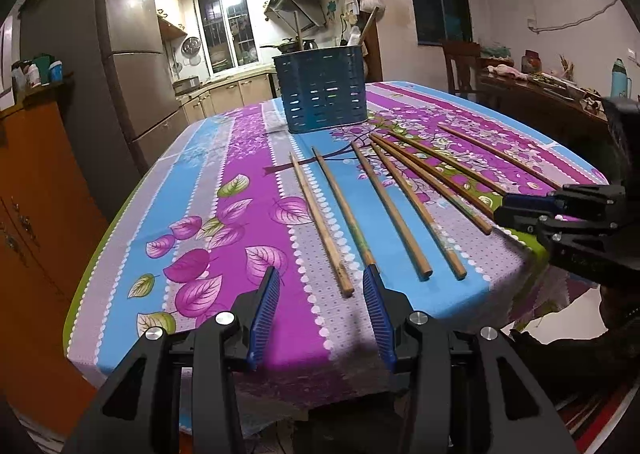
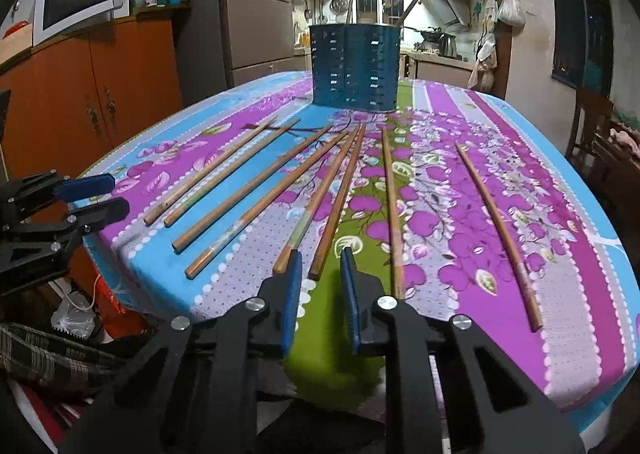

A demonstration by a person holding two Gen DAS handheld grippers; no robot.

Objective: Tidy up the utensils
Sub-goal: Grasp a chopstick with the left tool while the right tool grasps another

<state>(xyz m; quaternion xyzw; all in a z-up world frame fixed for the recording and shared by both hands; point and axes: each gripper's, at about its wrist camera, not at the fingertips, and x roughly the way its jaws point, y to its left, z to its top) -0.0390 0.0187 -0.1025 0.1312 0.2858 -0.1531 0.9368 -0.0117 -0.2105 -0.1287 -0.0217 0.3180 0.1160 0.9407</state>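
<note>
Eight wooden chopsticks (image 2: 256,190) lay fanned on the flowered tablecloth (image 2: 500,182) on the near side of the blue slotted utensil holder (image 2: 355,68), tips toward it.

The left gripper (image 1: 320,296) hung with its jaws apart around the butt of the leftmost chopstick (image 1: 320,220), pressing nothing. The right gripper (image 2: 322,282) stood narrower, its gap empty, near a dark chopstick (image 2: 338,206).

Each should probably close low near the butt and lift level before tilting into the holder.

Only the right wrist view showed the lone chopstick (image 2: 498,232) farthest right of the holder, and two sticks already standing in the holder.
</note>
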